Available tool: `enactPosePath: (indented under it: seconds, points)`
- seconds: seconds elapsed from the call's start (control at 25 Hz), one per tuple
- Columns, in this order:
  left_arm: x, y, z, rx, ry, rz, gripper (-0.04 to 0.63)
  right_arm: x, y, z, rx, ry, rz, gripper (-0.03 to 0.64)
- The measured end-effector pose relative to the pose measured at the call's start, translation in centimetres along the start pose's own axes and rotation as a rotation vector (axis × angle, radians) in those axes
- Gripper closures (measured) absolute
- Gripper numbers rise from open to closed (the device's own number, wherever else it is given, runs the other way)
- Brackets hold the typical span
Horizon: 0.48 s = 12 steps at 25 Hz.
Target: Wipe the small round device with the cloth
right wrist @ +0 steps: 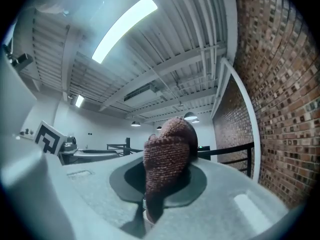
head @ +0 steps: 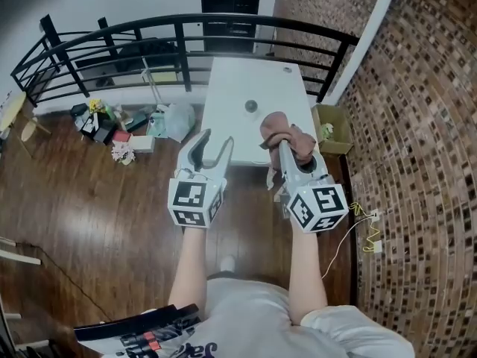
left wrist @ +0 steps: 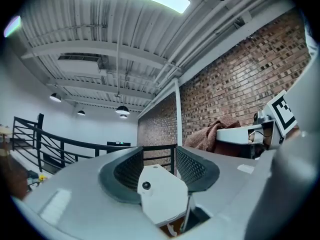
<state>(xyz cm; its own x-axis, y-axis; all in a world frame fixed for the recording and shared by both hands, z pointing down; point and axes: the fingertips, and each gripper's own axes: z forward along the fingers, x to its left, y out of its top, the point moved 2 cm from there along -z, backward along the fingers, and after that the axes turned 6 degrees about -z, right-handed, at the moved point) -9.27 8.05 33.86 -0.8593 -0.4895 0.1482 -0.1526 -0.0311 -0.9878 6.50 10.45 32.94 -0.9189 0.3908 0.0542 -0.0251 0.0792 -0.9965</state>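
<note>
The right gripper (head: 288, 149) is clamped on a brown cloth (head: 286, 130), which bunches up above its jaws. The left gripper (head: 215, 142) is empty, its jaws a moderate way apart. The small round device (head: 251, 106) sits on the white table (head: 242, 77) ahead of both grippers, touched by neither.

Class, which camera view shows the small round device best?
The head view: the small round device sits in plain sight on the white table, seen from above. Neither gripper view shows it at all.
</note>
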Motion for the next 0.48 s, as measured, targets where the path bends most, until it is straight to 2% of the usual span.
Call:
enactPosePath:
  seconds: [0.2,0.48]
  points:
    - [3.6,-1.6,4.1,0.031,-0.041,-0.009,0.370,-1.7,-1.1,4.3,0.048,-0.027,-0.003,0.589]
    - [6.4,-3.0,9.8,0.054,-0.063,-0.001,0.370,-5.7,-2.2,9.8,0.050,-0.044,0.011,0.589]
